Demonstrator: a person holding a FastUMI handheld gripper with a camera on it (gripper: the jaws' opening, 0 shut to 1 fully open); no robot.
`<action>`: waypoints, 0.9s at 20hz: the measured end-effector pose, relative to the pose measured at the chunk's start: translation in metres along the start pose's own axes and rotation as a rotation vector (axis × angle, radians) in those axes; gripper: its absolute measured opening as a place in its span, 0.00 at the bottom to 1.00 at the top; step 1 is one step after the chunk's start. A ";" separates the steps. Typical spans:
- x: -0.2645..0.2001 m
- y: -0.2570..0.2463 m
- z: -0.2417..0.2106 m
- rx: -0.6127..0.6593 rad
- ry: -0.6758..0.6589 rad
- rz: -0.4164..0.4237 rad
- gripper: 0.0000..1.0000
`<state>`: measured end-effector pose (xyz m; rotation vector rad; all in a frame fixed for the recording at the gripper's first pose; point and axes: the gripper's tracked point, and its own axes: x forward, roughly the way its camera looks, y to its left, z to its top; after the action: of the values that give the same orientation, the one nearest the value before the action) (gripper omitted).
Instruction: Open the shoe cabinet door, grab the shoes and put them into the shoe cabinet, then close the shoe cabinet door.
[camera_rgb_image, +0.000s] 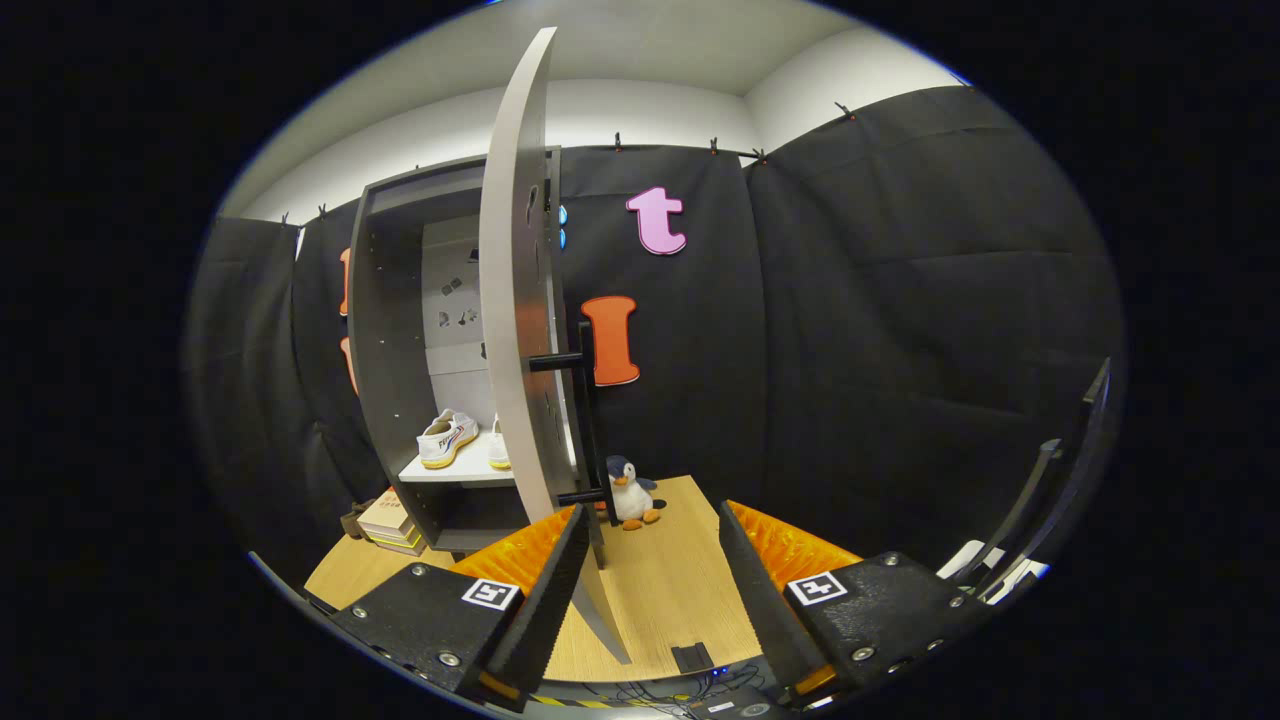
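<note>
A grey shoe cabinet (385, 330) stands beyond my fingers to the left, its door (515, 300) swung open and seen almost edge-on. A black bar handle (587, 420) sticks out from the door's right face. Inside, a pair of white shoes (450, 437) with yellow soles rests on the pale shelf (455, 472). My gripper (650, 560) is open, with the door's lower edge running down just inside the left finger (545, 600). The right finger (760, 590) stands apart from the door. Nothing is pressed between them.
A small penguin plush (630, 492) sits on the wooden floor (670, 590) just right of the door's foot. A stack of flat boxes (390, 523) lies left of the cabinet's base. Black cloth walls surround the booth. A dark frame (1060, 480) leans at the right.
</note>
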<state>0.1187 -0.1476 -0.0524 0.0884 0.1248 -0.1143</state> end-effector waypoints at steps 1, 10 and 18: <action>0.008 0.000 -0.004 -0.012 0.006 0.006 0.83; 0.016 0.030 -0.007 0.013 0.019 0.105 0.80; 0.014 0.130 -0.016 0.014 0.023 0.254 0.79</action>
<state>0.1459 -0.0188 -0.0594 0.1188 0.1351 0.1394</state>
